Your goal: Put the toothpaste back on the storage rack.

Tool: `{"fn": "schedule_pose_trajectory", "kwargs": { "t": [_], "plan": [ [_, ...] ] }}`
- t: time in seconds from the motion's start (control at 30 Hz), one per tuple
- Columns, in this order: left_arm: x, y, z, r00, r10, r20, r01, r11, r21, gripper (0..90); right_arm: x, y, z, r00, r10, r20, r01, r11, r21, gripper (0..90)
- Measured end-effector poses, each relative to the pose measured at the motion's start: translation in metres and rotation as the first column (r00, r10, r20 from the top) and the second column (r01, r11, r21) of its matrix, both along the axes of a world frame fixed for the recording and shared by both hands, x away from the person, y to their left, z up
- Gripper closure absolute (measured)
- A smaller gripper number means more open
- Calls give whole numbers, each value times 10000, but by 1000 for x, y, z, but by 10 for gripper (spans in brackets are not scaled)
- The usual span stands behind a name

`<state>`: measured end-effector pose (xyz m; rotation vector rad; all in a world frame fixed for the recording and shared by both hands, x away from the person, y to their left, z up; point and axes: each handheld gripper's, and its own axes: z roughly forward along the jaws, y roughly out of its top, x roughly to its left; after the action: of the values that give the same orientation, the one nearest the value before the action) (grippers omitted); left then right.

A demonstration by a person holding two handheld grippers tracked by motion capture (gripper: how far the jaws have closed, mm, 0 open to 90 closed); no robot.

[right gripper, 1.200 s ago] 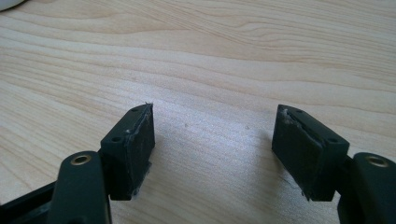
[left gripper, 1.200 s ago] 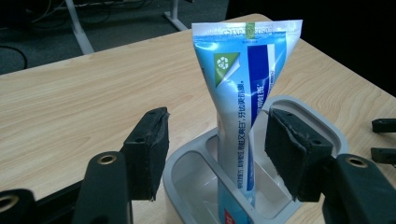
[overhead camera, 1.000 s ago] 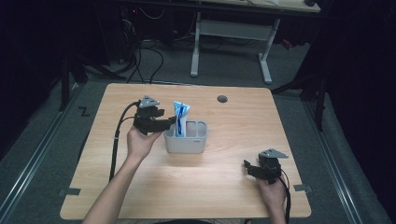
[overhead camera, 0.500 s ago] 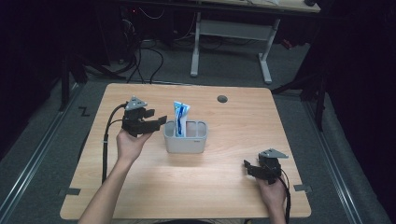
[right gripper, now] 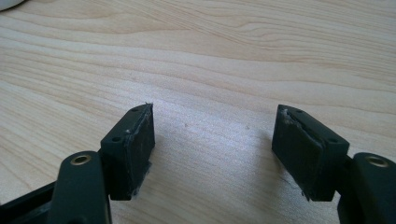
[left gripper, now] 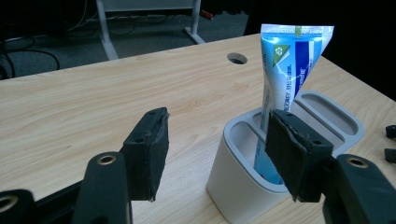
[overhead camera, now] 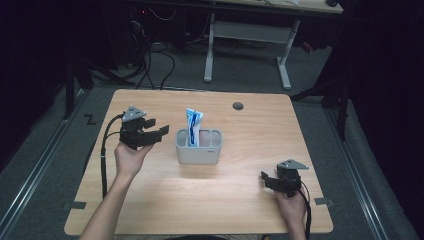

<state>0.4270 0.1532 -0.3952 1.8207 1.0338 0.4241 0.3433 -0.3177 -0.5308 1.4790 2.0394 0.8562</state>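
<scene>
We hold our left tool (overhead camera: 161, 132) open and empty beside the grey holder (overhead camera: 198, 152). The toothpaste tube (overhead camera: 193, 126) stands inside (upright). Our right tool (overhead camera: 266, 178) rests open on the bench (overhead camera: 240, 195).

You have a light wooden table (overhead camera: 165, 200) in front of you, with a round cable hole (overhead camera: 238, 106) near its far edge. A grey holder (overhead camera: 199, 148) with several compartments stands directly on the tabletop, around the middle.

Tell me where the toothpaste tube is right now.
In the high view the toothpaste tube stands upright in the left compartment of the grey holder, mid-table, right of the left gripper.
</scene>
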Motion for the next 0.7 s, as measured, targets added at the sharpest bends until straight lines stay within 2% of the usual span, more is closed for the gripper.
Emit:
{"fn": "schedule_pose_trajectory", "kwargs": {
  "t": [0.23, 0.7],
  "plan": [
    [-7, 10, 1, 9998, 182, 110, -182, 9998, 6, 398, 0, 0, 0, 10000, 2, -1, -2, 10000, 0, 299],
    [-16, 30, -2, 9982, 594, 108, -590, 9978, -298, 397, 0, 0, 0, 10000, -14, -17, 14, 10000, 5, 299]
  ]
}}
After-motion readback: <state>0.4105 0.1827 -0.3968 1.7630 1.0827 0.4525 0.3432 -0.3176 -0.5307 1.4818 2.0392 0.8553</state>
